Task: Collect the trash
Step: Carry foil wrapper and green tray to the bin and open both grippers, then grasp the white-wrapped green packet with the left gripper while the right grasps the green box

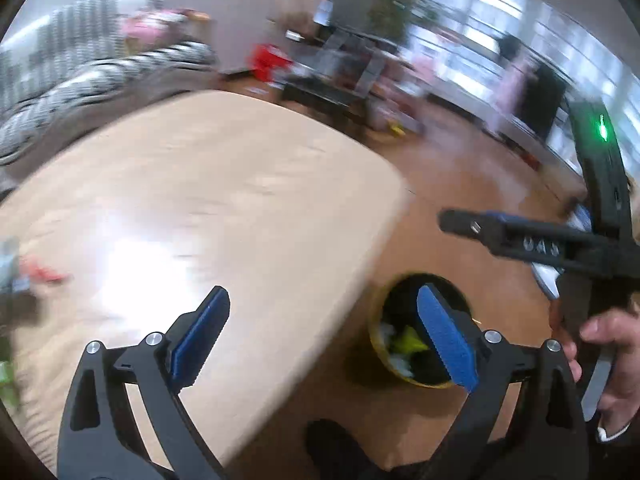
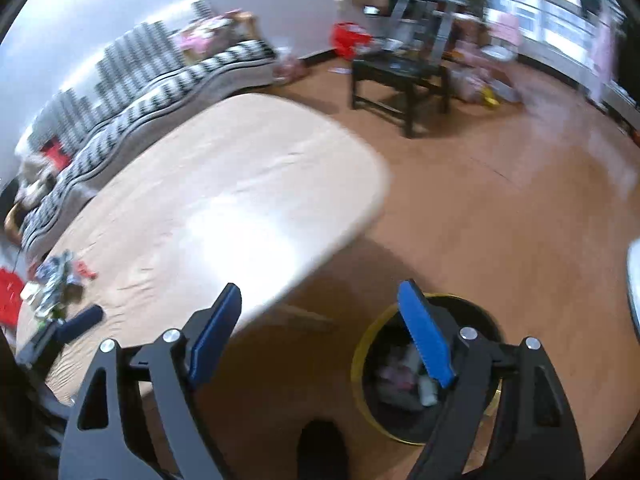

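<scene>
Both grippers hanging spread and empty — left gripper (image 1: pixel 324 336), right gripper (image 2: pixel 320 332) over bin (image 2: pixel 360 364), lower right. Remaining trash (image 2: pixel 60 280), blurred, probably wrappers, lying at table (image 2: pixel 240 184) lower left — approaching low, fingers straddling one piece.

Trash pile (image 2: pixel 56 280) blurred, unidentifiable; bin (image 2: pixel 362 344) contents partly hidden.

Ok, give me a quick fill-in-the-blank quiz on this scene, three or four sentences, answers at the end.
1. The trash bin stands on the ____, beside the table.
2. The jaws of the right gripper are ____, with nothing between them.
3. The pads on the left gripper are ____ in colour.
4. The leftover trash pile lies on the ____.

Answers: floor; open; blue; table
</scene>
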The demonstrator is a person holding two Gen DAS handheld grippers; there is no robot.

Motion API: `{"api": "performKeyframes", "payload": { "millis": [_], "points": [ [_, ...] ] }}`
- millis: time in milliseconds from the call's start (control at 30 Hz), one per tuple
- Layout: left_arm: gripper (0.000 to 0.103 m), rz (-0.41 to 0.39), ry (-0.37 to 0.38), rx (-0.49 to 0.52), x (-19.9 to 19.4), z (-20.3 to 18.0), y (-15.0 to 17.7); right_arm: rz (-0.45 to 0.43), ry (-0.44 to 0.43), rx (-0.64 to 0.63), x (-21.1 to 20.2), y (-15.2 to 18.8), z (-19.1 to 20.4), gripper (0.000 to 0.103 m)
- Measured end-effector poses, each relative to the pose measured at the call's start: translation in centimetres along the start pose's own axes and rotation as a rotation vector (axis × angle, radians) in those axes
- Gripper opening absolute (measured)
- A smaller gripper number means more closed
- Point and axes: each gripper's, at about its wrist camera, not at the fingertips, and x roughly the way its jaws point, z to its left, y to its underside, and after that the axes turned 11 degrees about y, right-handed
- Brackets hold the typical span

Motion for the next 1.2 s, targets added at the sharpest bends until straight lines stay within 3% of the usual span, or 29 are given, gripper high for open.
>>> {"api": "performKeyframes", "payload": {
  "millis": [167, 400, 633, 833, 1200],
  "points": [
    [0.092, -0.063, -0.154, -0.08, -7.3, 7.2, 1.5, 0.001, -0.11, -0.141, 0.0, -0.3, 9.8, 0.078],
    [0.092, -0.105, -0.368, -0.19, -16.7, 16.9, 6.7, -0.018, -0.244, -0.333, -2.1, 0.5, 23.0, 0.078],
    [0.092, -0.132, -0.491, -0.35, -23.8, 24.3, 11.5, 0.001, -0.362, -0.537, -3.3, 4.0, 34.8, 0.078],
    [0.092, -0.144, -0.535, -0.41, -26.2, 28.3, 13.5, 0.008, -0.418, -0.681, -3.3, 7.3, 41.3, 0.078],
    [0.093, -0.164, -0.568, -0.489, -25.9, 34.1, 12.6, 0.007, -0.461, -0.844, -1.7, 10.6, 46.6, 0.078]
  ]
}}
